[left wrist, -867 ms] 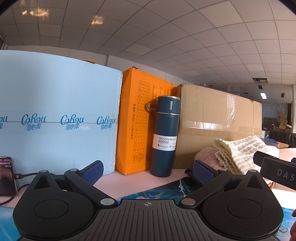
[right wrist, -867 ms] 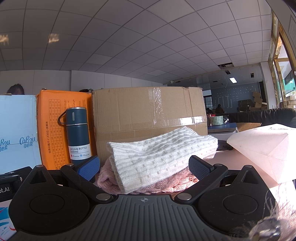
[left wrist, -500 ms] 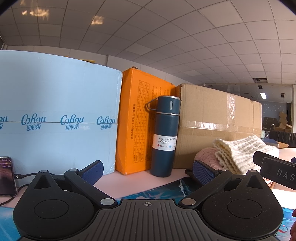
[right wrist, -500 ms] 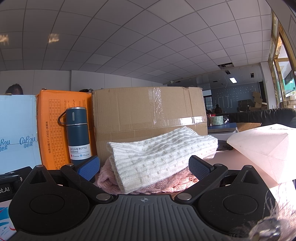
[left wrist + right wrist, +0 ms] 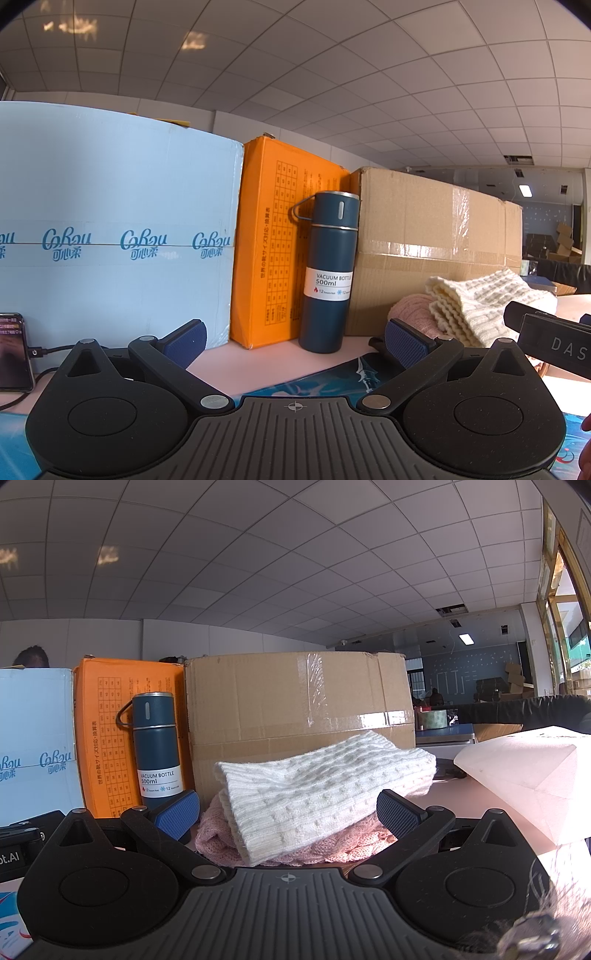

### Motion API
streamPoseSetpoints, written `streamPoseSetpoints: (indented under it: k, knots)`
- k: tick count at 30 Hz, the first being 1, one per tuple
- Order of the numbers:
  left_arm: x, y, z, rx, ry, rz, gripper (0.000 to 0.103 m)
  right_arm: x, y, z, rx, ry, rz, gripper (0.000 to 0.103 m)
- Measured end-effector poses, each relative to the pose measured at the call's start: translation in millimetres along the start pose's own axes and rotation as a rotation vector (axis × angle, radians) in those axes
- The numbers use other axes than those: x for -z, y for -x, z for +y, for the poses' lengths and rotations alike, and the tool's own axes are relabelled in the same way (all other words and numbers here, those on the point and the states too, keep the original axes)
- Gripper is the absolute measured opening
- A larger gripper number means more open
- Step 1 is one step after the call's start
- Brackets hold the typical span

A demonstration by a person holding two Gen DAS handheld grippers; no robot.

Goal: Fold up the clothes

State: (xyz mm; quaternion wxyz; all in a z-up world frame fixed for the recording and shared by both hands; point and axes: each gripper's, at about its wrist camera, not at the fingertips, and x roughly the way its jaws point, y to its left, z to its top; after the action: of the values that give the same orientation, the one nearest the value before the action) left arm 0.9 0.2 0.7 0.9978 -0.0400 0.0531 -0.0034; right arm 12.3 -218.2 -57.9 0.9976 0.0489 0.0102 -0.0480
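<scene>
Right wrist view: right hand-held gripper (image 5: 288, 814) spread wide, empty, facing folded white knit (image 5: 321, 786) stacked on pink knit (image 5: 332, 849) on counter (image 5: 465, 797); left hand-held gripper (image 5: 295, 341) also wide, w/ nothing held, near blue vacuum bottle (image 5: 328, 273)

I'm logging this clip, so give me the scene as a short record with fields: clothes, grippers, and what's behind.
clothes: white knit folded, lying on top of pink knit
left gripper: open, holding nothing
right gripper: open, facing the pile, holding nothing
bottle: blue, upright, left of the pile
behind: light blue box, orange box, cardboard box
</scene>
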Motion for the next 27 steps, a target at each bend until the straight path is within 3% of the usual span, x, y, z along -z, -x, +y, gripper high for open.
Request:
streamPoseSetpoints:
  k: [18,27]
  knots:
    - [-0.8,1.1,-0.5,-0.001,-0.002,-0.006,0.103,-1.2,-0.6,-0.5,0.0,0.0,0.0,0.103]
    - [-1.3,8.9,-5.0,0.009,-0.027,-0.051,0.103,-0.5,1.1,1.2,0.001,0.006,-0.004,0.103]
